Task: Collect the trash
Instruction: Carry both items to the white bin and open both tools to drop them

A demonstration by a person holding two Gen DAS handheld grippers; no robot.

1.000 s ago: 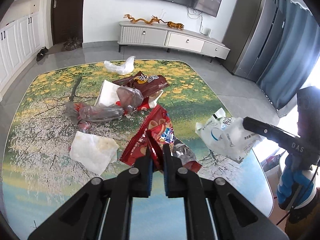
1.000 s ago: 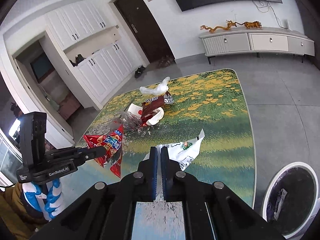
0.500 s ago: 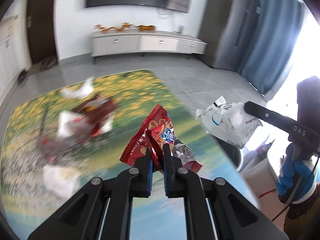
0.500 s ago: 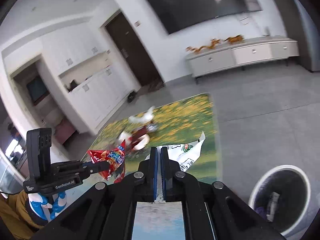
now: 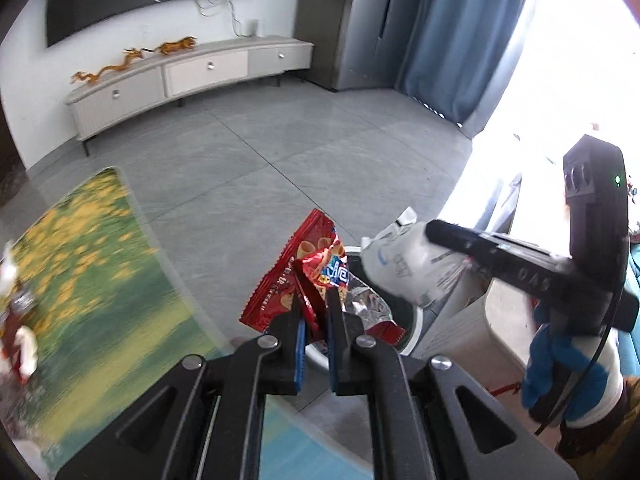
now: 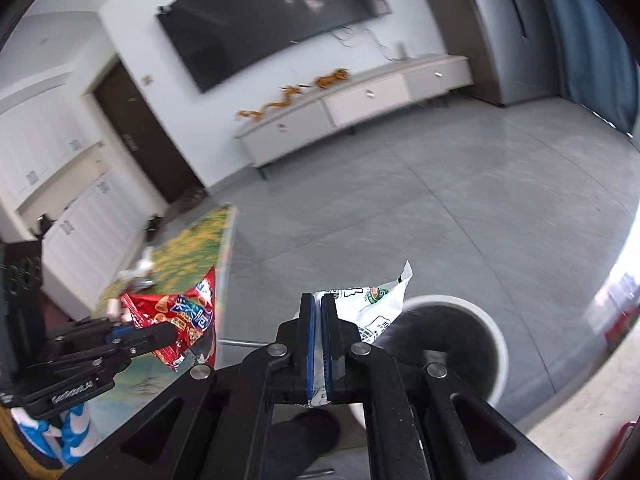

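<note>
My left gripper [image 5: 316,300] is shut on a red snack wrapper [image 5: 296,276], which hangs past the table edge over the near rim of a white round bin [image 5: 414,326]. To its right, my right gripper [image 5: 431,233] is shut on a white plastic bag [image 5: 400,264]. In the right wrist view, the right gripper [image 6: 318,300] pinches the white bag [image 6: 372,308] just left of the bin [image 6: 494,340], whose dark inside shows. The left gripper [image 6: 168,332] holds the red wrapper [image 6: 180,316] at the lower left.
The table with the yellow-green print [image 5: 80,272] lies to the left, with blurred leftover trash [image 5: 16,320] at its far side. A low TV cabinet [image 5: 192,76] and a blue curtain [image 5: 460,40] stand beyond bare grey floor. A dark shoe [image 6: 304,436] is below.
Both grippers have swung right, off the table and toward the bin, each still carrying its piece. The trash pile has slid out to the left edge of view.
</note>
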